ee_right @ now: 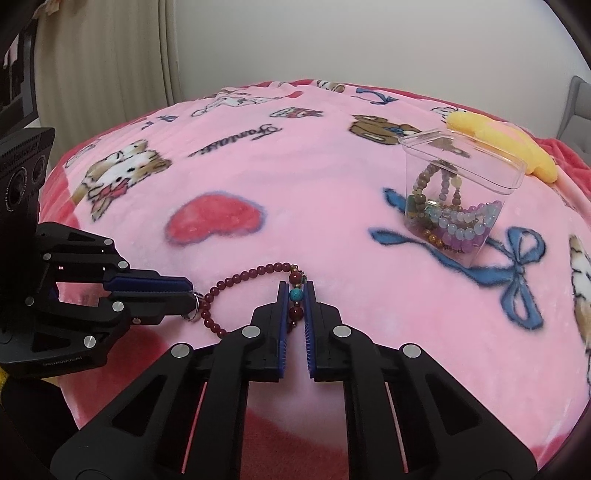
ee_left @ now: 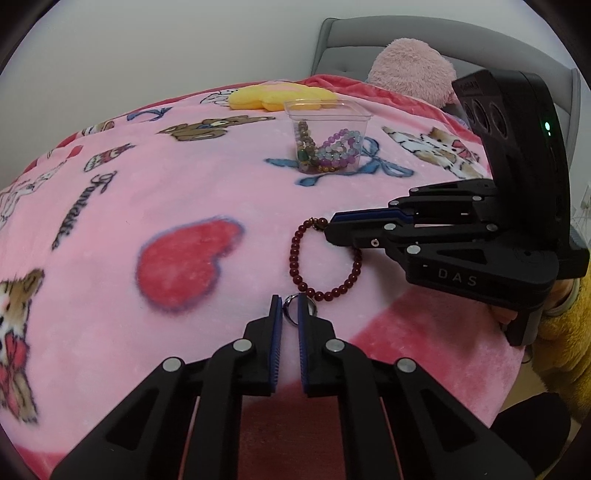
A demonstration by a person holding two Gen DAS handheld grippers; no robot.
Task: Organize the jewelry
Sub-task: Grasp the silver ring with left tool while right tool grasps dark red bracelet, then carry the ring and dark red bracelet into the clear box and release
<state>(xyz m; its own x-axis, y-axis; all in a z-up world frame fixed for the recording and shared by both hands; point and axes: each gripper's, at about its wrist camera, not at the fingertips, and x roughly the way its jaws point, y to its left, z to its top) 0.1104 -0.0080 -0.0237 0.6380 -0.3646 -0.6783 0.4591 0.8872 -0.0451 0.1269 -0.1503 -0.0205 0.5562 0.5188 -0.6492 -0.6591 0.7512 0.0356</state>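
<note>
On the near part of a pink printed blanket (ee_left: 207, 192), a dark red bead bracelet (ee_left: 295, 254) is laid in a loop, and it is gripped at one end by the right gripper (ee_right: 296, 295). The jaws of that gripper are closed down onto the bracelet's accent beads, a turquoise bead (ee_right: 296, 294) being seen pinched between the blue pads. Just to the left of the bracelet, a small silver ring (ee_left: 290, 306) is clamped between the nearly closed jaws of the left gripper (ee_left: 290, 308), the ring being held upright at the fingertips and touching, or all but touching, the near beads of the bracelet. Farther back and to the right, a clear plastic container (ee_right: 513, 173) is stood on the blanket over a blue bow print, well apart from both grippers. Several bead bracelets (ee_right: 458, 221) in purple, pale blue and brown are piled inside it. Behind the container a yellow plush toy (ee_left: 273, 96) is lain on the blanket, and a pink plush toy (ee_left: 410, 70) is seen against a grey headboard (ee_left: 354, 33).
</note>
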